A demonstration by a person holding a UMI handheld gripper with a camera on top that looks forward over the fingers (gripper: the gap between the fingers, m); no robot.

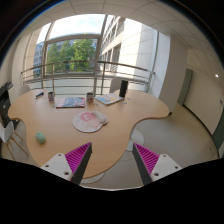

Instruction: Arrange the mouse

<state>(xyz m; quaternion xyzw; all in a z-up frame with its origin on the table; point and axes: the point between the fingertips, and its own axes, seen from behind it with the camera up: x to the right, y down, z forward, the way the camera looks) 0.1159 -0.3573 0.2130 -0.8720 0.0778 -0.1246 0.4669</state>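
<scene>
My gripper is held high and well back from a curved wooden table. Its two fingers with magenta pads stand wide apart with nothing between them. On the table beyond the fingers lies a round pink-and-white mouse mat; a small pale thing seems to rest on it, too small to tell as a mouse. A small green rounded object lies near the table's left edge, apart from the mat.
At the far side of the table are an open laptop, papers and a cup. A chair stands at the left. Grey floor lies to the right, with a railing and large windows behind.
</scene>
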